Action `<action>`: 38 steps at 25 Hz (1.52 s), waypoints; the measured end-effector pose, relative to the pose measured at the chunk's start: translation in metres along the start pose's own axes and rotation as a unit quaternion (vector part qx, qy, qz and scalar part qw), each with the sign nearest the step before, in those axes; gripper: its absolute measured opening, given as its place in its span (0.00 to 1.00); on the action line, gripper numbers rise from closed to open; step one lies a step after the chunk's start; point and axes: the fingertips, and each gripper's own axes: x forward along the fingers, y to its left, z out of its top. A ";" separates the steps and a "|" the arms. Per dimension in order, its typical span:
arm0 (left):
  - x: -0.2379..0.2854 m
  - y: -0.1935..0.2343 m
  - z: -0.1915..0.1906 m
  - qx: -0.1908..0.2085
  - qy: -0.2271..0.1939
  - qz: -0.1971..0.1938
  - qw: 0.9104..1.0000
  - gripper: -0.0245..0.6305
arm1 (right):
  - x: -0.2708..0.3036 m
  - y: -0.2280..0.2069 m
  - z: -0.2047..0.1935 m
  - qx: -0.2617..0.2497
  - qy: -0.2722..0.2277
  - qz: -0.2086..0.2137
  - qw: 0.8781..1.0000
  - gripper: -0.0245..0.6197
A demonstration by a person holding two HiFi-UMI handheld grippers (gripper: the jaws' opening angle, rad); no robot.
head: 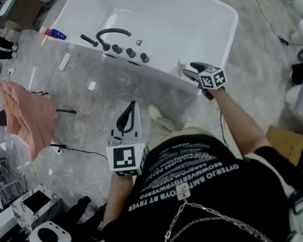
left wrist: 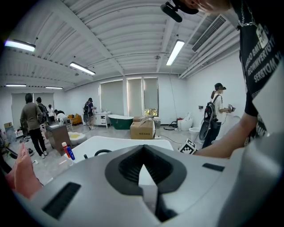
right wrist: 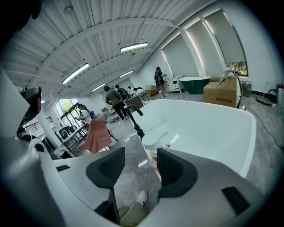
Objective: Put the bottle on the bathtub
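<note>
A small bottle (head: 181,64) with a white cap stands upright on the near rim of the white bathtub (head: 230,32). My right gripper (head: 191,71) sits just behind it, jaws open and apart from it. In the right gripper view the bottle (right wrist: 154,142) shows just beyond the open right gripper (right wrist: 141,166), with only grey floor and a shoe between the pads. My left gripper (head: 129,113) hangs lower, over the floor in front of the tub. It is shut with nothing in it, as the left gripper view shows (left wrist: 143,172).
A black faucet (head: 112,34) and knobs stand on the tub's rim to the bottle's left. Red and blue bottles (head: 56,34) stand at the tub's far left corner. A pink cloth (head: 28,117) hangs on a stand at left. People stand around the room, and a cardboard box (left wrist: 142,129) sits beyond the tub.
</note>
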 end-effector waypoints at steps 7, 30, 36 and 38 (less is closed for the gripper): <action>-0.015 -0.018 0.002 0.005 -0.013 0.018 1.000 0.04 | -0.073 0.020 0.018 -0.030 -0.068 -0.003 0.997 0.35; -0.030 -0.059 0.060 -0.044 -0.092 0.026 0.994 0.04 | -0.318 0.183 0.152 -0.199 -0.289 0.028 0.936 0.04; -0.016 -0.082 0.063 -0.007 -0.073 0.018 0.997 0.04 | -0.331 0.179 0.142 -0.181 -0.280 0.033 0.942 0.04; -0.009 -0.086 0.066 -0.002 -0.074 0.016 0.997 0.04 | -0.325 0.174 0.138 -0.177 -0.268 0.037 0.946 0.04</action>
